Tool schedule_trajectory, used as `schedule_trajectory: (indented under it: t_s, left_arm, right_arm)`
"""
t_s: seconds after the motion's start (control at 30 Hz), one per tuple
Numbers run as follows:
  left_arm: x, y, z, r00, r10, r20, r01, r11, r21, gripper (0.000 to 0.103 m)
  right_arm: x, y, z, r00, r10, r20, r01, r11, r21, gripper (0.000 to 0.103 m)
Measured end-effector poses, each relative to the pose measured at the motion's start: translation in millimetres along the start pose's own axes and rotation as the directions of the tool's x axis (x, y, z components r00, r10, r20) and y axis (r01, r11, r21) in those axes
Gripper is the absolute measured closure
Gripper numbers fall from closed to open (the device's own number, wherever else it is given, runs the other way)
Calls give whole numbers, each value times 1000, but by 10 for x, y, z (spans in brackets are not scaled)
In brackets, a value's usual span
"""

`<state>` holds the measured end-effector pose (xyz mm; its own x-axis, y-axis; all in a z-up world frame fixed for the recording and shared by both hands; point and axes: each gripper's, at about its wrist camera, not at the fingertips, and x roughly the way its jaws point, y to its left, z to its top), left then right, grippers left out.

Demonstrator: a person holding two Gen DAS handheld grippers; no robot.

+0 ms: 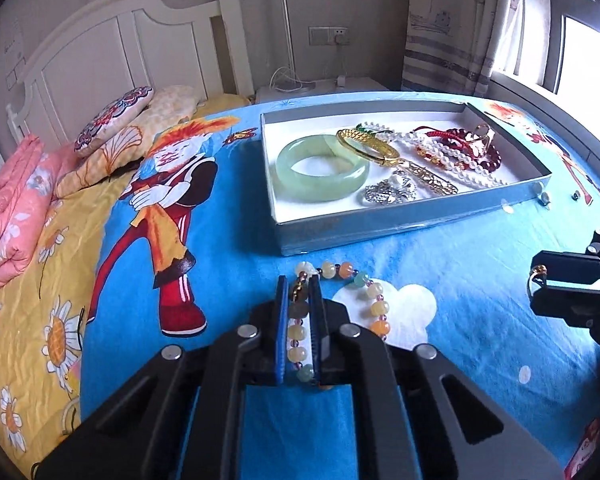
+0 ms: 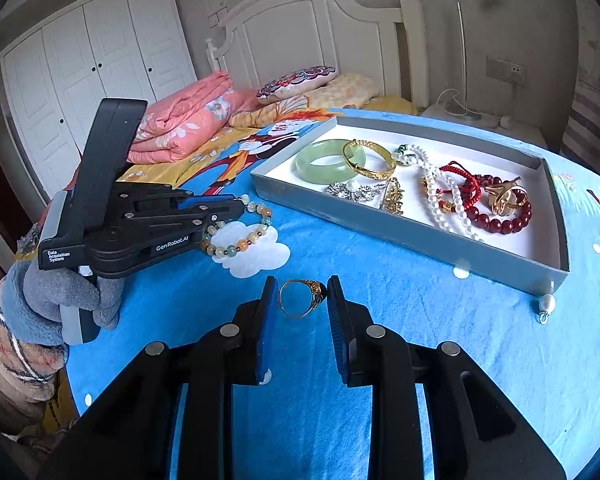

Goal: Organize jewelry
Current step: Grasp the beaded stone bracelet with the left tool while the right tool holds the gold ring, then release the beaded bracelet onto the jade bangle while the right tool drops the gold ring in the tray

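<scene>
My left hand-held gripper (image 1: 300, 312), angled down at the bed (image 1: 228, 240), is clamped on a multicoloured bead bracelet (image 1: 374, 304) lying near the jewelry tray (image 1: 380, 228). My right hand-held gripper (image 2: 300, 300) pinches a gold ring (image 2: 300, 298) upright above the sheet.

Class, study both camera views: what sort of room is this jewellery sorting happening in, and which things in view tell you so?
Most likely a home bedroom. The jewellery tray sits on a bed with a white headboard, pillows and a folded pink quilt lie at its head, and a white wardrobe stands behind.
</scene>
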<state>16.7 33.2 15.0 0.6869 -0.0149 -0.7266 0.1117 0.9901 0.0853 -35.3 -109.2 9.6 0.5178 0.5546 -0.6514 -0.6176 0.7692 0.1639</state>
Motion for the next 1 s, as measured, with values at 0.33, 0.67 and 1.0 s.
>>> schedule_trajectory:
  t_s: [0.33,0.67,1.0]
  left_arm:
    - [-355,-123,20,996,-33,79,33,999,-3,94]
    - [-688,-251,199,985,-51,165,48,999,17,94]
    - [-674,-341,578,982,-65,176,54,996,65,94]
  right_arm:
    - [-57,-48,-3,1000,-1,29,1,1000,22,78]
    - [-227,-146,-5,992,-7,129,-3,997,77,78]
    - [-274,-282,173,985,-68,157,55,995,89,77]
